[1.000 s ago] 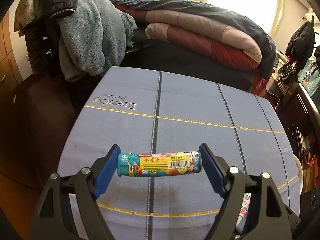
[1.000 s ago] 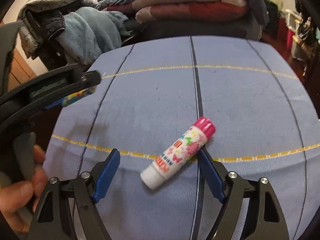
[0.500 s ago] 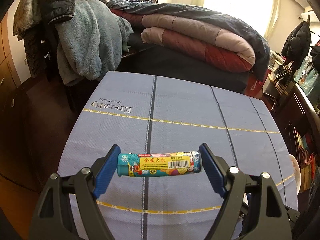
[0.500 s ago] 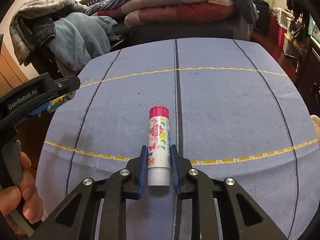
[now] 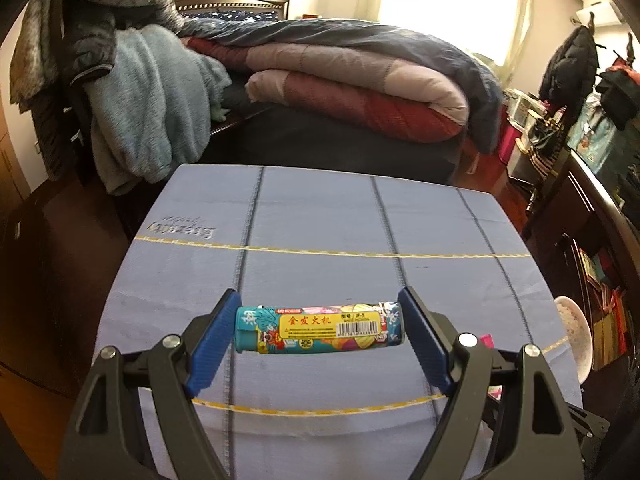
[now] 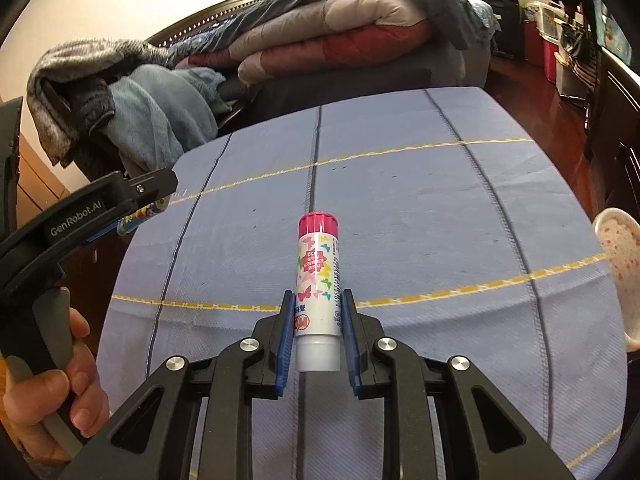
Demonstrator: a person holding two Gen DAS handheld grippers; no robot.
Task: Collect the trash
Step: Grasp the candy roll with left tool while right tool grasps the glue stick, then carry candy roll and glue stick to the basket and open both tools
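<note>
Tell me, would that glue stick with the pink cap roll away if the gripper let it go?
Probably: the glue stick is a smooth round tube, so it could roll sideways on the flat blue tablecloth. It looks stiff and likely light, since the right gripper holds it by its lower end.

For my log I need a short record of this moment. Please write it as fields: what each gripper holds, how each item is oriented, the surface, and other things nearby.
left gripper: shut on colourful lighter, held crosswise by its ends
right gripper: shut on glue stick, pink cap pointing forward
surface: blue cloth with yellow lines
nearby: floral bowl at right edge
background: folded quilts
</note>
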